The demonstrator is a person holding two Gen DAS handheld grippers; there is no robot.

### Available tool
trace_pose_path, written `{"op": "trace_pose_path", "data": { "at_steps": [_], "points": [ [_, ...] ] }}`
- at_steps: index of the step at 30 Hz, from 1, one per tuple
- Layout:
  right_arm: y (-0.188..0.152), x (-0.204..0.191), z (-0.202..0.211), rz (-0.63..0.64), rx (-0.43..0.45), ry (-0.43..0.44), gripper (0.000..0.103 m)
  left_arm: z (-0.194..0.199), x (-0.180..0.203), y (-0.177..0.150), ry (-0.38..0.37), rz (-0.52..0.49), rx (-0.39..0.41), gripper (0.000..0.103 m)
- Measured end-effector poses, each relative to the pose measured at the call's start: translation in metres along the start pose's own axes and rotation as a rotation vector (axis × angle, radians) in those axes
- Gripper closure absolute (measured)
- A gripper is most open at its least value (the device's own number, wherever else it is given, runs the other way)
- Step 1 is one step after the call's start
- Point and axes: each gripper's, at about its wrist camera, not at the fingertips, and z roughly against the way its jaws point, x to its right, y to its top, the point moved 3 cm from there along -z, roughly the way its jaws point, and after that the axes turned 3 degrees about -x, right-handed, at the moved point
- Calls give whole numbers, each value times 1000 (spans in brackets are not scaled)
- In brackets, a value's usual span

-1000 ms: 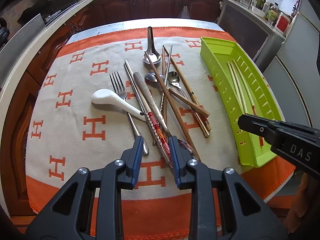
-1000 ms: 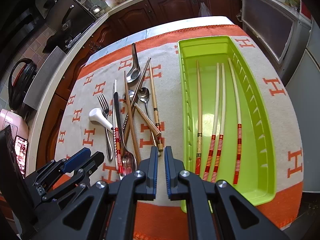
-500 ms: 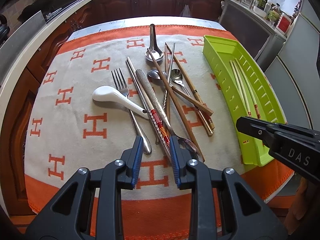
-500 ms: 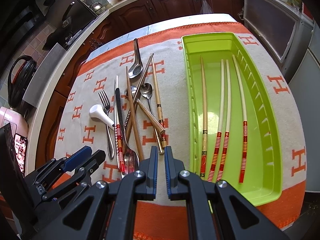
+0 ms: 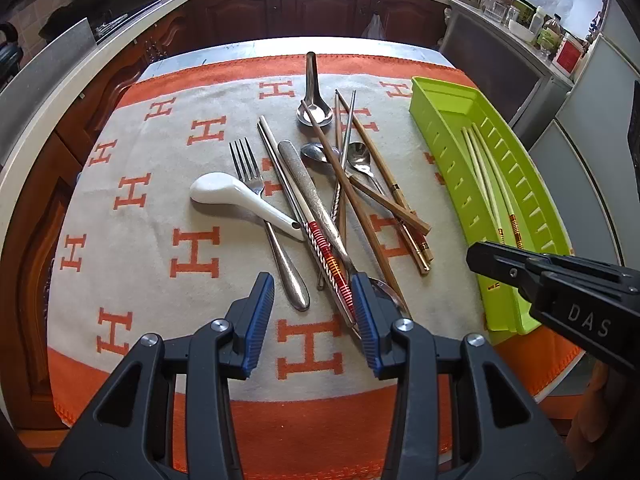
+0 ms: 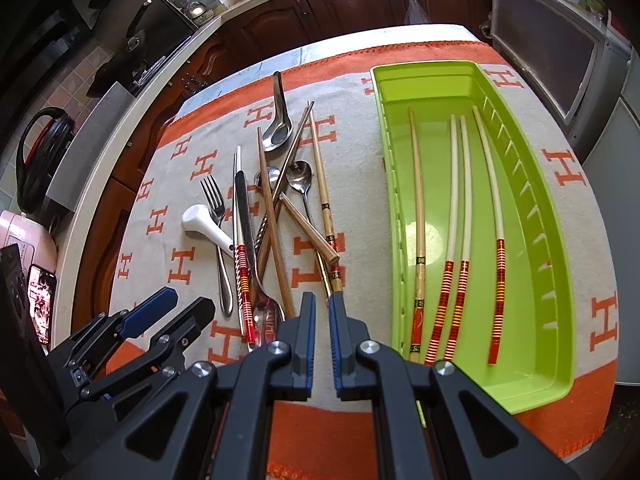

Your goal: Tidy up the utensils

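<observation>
Red-banded chopstick beside left gripper fingers

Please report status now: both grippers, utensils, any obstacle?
Left gripper open, empty, over pile. Right gripper nearly shut, empty. Four chopsticks in green tray. Striped chopstick pinned under spoon.

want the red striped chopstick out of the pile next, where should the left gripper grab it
Grip the red striped chopstick at its banded near end, coming from above with the left gripper straddling it. That end lies nearest, and its far half is hemmed in by the textured metal handle.
</observation>
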Motion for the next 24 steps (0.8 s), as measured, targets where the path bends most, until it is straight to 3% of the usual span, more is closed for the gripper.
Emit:
{"op": "trace_pose_path", "data": {
  "at_steps": [24],
  "points": [
    [0,-6,-14,-2,-34,18,96,-14,-13,-2,-6,28,-28,66]
  ]
}}
